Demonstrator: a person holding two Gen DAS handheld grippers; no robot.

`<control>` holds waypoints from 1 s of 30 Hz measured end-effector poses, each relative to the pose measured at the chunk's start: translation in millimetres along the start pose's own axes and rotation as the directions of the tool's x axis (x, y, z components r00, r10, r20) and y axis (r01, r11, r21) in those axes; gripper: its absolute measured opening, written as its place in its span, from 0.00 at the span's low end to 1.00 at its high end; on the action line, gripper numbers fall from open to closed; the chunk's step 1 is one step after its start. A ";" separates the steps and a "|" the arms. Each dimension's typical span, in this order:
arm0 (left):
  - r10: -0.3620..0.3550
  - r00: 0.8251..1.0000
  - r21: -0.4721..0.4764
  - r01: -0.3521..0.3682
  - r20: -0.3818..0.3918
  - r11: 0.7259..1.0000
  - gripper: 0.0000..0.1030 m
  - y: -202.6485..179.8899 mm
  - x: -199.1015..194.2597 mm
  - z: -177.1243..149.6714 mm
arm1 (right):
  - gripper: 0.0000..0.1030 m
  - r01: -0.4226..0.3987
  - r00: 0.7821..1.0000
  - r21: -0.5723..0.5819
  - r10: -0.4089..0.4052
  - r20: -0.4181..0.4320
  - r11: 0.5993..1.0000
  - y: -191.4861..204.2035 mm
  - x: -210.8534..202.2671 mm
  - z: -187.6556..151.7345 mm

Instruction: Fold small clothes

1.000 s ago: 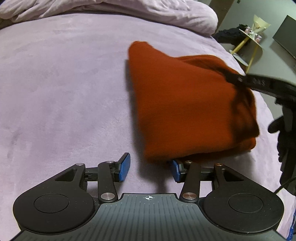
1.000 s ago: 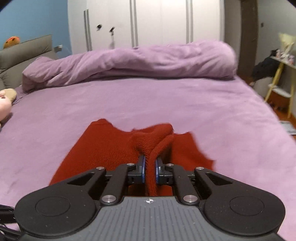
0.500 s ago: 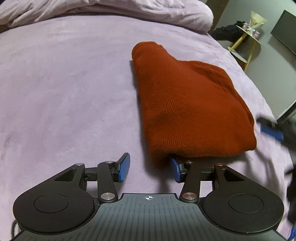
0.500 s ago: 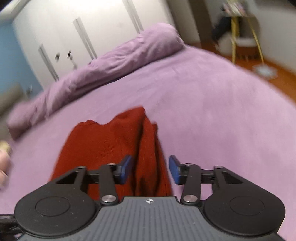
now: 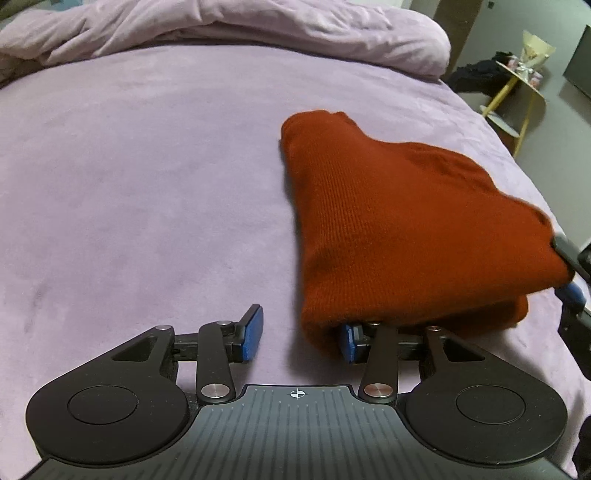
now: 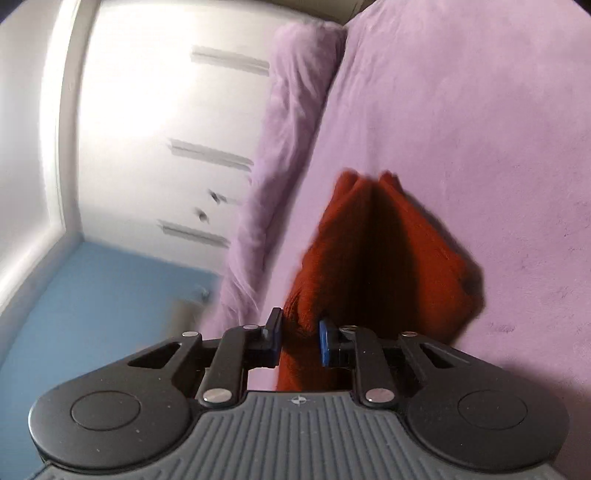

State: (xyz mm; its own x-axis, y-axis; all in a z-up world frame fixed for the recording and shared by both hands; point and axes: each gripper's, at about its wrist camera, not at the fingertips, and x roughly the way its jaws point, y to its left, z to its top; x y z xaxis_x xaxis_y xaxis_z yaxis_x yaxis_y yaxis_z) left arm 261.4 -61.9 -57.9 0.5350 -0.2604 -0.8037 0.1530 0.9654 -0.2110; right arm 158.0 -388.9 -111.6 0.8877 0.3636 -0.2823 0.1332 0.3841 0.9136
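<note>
- Rust-red knit garment (image 5: 399, 229) folded, lying on the purple bed (image 5: 147, 184), right of centre in the left wrist frame.
- Left tool (image 5: 301, 332) open, bottom centre; right pad tucked under the garment's near edge, left pad on bare bedspread.
- Right tool (image 6: 301, 338) rolled sideways, jaws just closing, a garment fold between the pads (image 6: 324, 341).

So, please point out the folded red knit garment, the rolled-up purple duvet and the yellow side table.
Folded red knit garment (image 5: 406, 221), left wrist view: middle of its top layer.
Rolled-up purple duvet (image 5: 258, 29), left wrist view: middle of the roll.
Yellow side table (image 5: 526, 79), left wrist view: its top.
</note>
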 end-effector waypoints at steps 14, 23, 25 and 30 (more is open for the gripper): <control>-0.027 1.000 -0.040 0.028 0.013 0.999 0.49 28.7 -34.8 3.1 | 0.24 0.294 0.951 -0.445 -0.304 0.049 0.846 49.3 2.9 7.0; -0.094 0.993 -0.082 0.099 0.067 0.992 0.49 14.6 -31.1 37.8 | 0.22 0.209 0.935 -0.766 -0.354 -0.026 0.608 91.1 88.1 -42.4; -0.134 0.989 -0.062 0.138 0.060 0.989 0.49 2.6 -21.2 41.4 | 0.15 0.223 0.928 -0.795 -0.372 -0.004 0.564 82.3 88.8 -42.5; -0.130 0.991 -0.021 0.130 0.000 0.991 0.56 -19.0 21.8 42.3 | 0.00 0.207 0.941 -0.798 -0.337 0.004 0.566 65.3 74.4 -33.7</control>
State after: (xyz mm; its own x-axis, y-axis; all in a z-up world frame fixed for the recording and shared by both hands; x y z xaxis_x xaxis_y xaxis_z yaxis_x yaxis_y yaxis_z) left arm 305.3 -86.3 -47.9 0.5103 -0.3842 -0.7695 0.2044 0.9232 -0.3254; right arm 217.9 -308.1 -82.8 0.7927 0.2090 -0.5727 -0.0928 0.9698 0.2254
